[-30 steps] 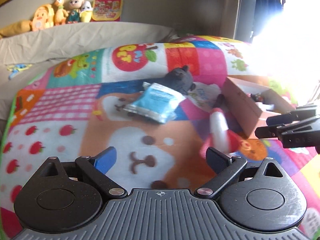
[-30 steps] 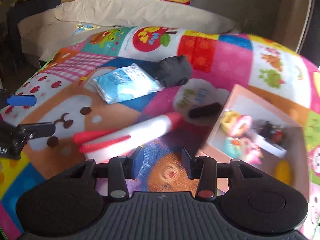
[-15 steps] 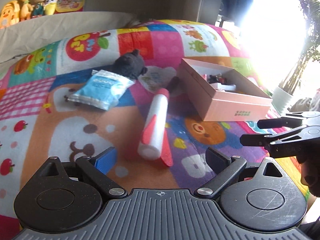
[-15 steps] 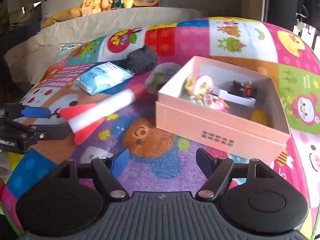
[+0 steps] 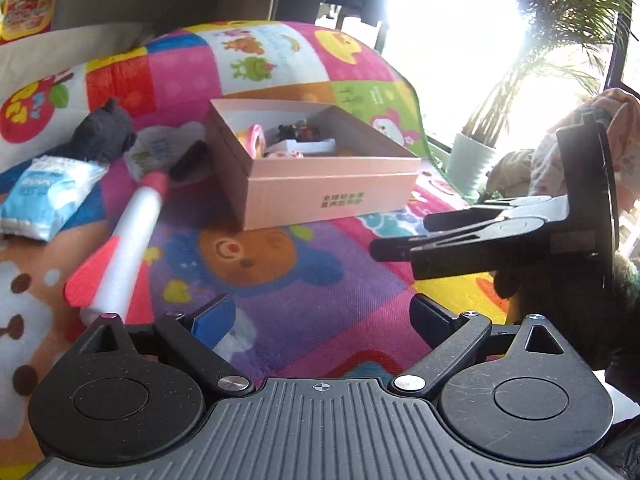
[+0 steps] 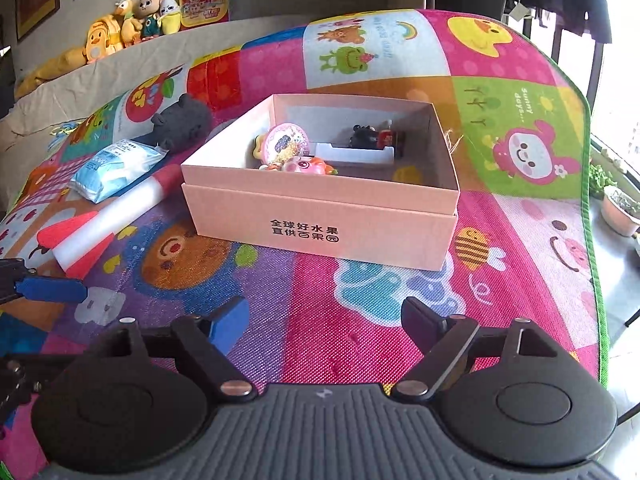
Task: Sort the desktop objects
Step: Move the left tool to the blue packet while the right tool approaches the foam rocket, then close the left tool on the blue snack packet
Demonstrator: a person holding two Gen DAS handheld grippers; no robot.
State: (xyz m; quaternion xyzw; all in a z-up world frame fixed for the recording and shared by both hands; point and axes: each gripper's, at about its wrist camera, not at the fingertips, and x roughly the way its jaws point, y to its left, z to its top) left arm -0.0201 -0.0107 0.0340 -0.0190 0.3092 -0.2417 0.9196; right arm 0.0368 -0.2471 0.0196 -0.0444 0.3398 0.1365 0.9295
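Note:
An open pink box (image 6: pixel 320 220) stands on the colourful play mat and holds several small toys (image 6: pixel 288 148). My right gripper (image 6: pixel 326 318) hovers over the mat in front of the box, its jaws opening with nothing between them. To the box's left lie a white-and-red toy rocket (image 6: pixel 108 220), a blue packet (image 6: pixel 116 168) and a dark plush (image 6: pixel 182 122). My left gripper (image 5: pixel 320 316) is open and empty, just right of the rocket (image 5: pixel 132 232), facing the box (image 5: pixel 328 196). The right gripper (image 5: pixel 402 236) shows side-on at its right.
The mat's green edge (image 6: pixel 588 208) drops to the floor on the right, where potted plants (image 5: pixel 468 160) stand by a bright window. Plush toys (image 6: pixel 132 24) line a ledge at the back. A dark small object (image 5: pixel 188 164) lies beside the box.
Both views have swung right, from the rocket and packet toward the pink box. The right gripper's jaws have spread from narrow to wide. The rocket now lies off to the left.

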